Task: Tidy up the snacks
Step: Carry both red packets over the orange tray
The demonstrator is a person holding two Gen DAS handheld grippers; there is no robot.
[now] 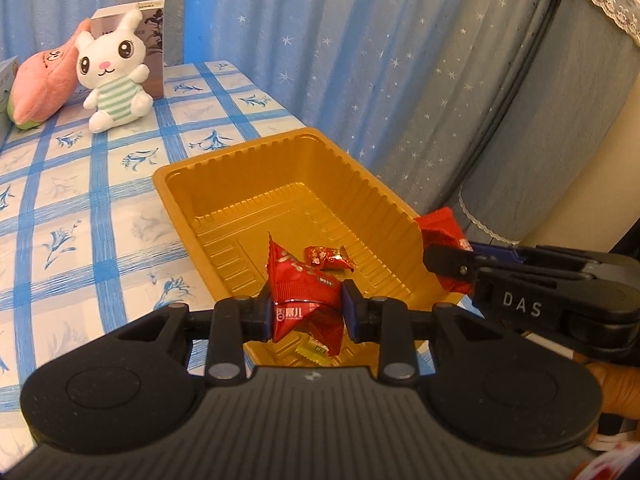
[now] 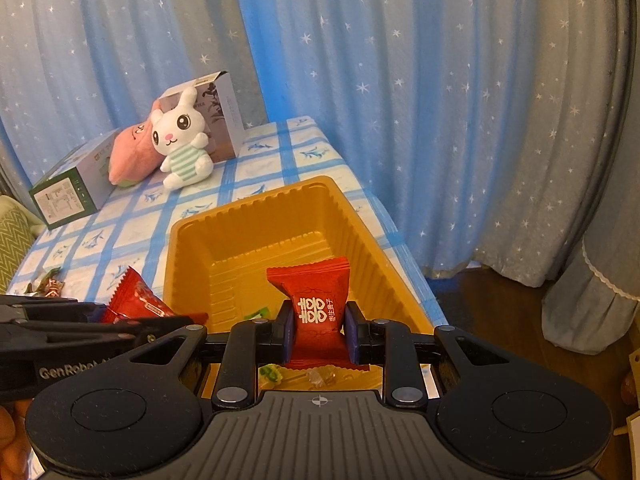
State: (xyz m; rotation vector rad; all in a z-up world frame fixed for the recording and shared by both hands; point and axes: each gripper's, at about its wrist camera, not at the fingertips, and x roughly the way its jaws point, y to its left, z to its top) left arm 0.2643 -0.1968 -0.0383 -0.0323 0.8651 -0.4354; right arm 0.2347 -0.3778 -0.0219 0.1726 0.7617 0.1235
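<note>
Snack packets are both pinched tight: left gripper [image 1: 307, 312] has a red triangular packet [image 1: 306, 296], right gripper [image 2: 318, 336] a red pillow candy [image 2: 316, 308], both over the near end of the gold plastic tray [image 1: 240, 184]. I'd go lower before letting go, dropping one at a time so nothing bounces over the rim.

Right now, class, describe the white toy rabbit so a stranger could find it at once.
Start at the blue-checked table in front of the starry blue curtain. At its far end, beyond the gold tray, soft toys lean against boxes. The rabbit is the white one with upright ears and a green-striped body, sitting beside a pink plush.
</note>
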